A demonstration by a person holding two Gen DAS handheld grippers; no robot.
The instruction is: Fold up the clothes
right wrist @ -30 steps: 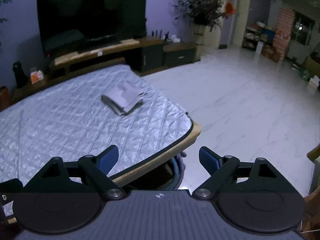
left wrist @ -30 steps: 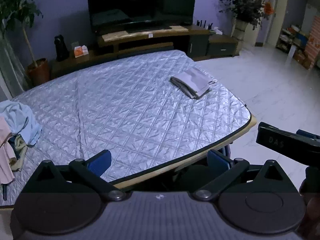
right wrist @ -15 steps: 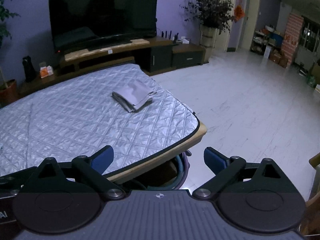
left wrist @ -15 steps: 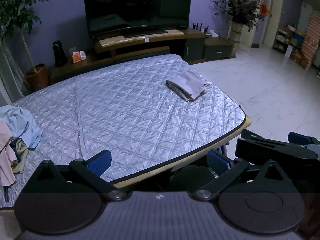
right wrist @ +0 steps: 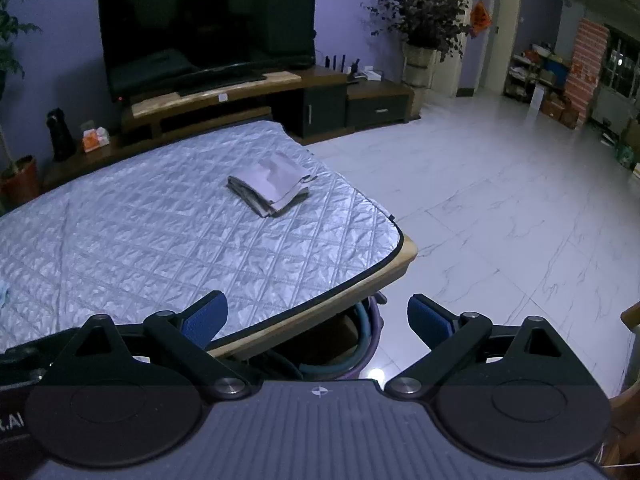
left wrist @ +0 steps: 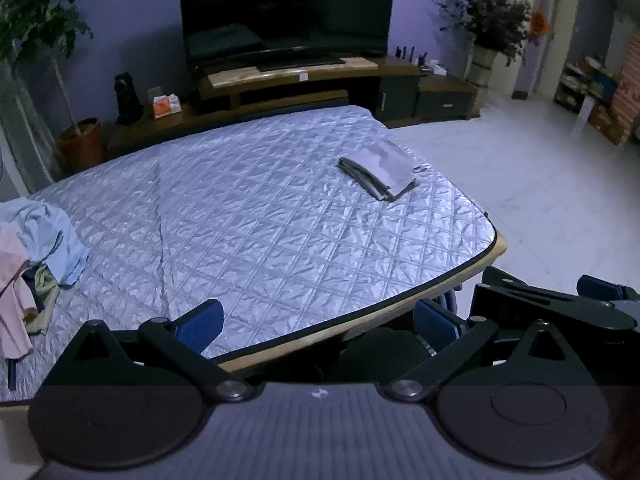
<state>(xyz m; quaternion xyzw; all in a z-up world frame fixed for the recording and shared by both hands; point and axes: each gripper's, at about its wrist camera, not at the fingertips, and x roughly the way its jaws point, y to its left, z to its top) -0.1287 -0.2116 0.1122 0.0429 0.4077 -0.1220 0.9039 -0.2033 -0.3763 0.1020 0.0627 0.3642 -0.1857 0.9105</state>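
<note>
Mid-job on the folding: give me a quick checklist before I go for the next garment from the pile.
1. Left tongs empty and open: ok, blue pads apart with nothing between them.
2. Right tongs empty and open: ok, pads spread wide, nothing held.
3. Folded grey garment parked out of the way: ok, it lies flat near the far right corner of the quilted table cover.
4. Middle of the cover bare for spreading: ok.
5. Unfolded clothes pile available: ok, heaped at the left edge, light blue piece on top.
6. Which garment lifts free of the pile alone: cannot tell, the pieces overlap.
</note>
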